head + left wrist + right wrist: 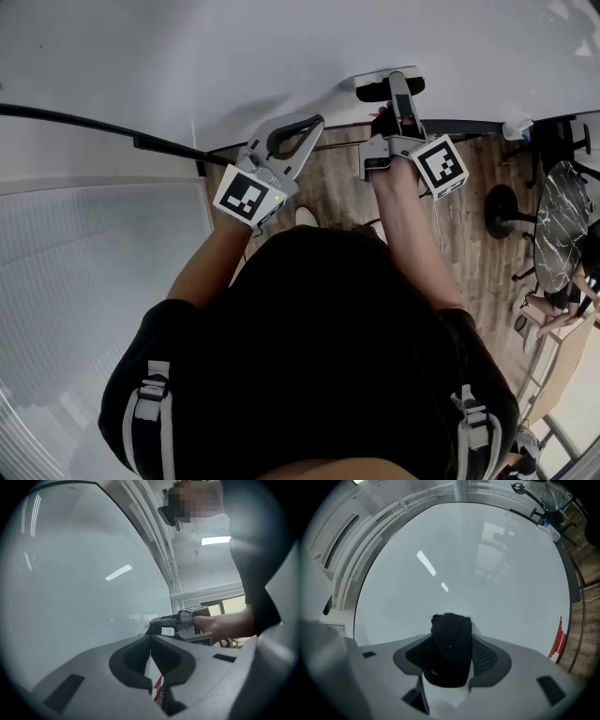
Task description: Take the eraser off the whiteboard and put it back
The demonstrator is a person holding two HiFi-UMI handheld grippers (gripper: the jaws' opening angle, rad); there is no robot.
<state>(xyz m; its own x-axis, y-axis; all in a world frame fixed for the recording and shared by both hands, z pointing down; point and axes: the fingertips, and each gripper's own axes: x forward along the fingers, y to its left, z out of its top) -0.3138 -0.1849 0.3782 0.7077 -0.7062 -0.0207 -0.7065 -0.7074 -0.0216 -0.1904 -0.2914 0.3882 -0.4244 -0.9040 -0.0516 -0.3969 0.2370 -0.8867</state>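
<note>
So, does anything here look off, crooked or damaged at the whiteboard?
Nothing stands out. The whiteboard looks clean and undamaged, the eraser sits squarely between the jaws of the right gripper, and the left gripper is shut with nothing in it.

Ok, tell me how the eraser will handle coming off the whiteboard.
The eraser has a black face that looks fuzzy like felt, so it probably gives slightly and resists slipping in the right gripper. It looks small beside the jaws, so likely light. Its blocky shape shouldn't roll. Whether it clings to the whiteboard can't be told.
</note>
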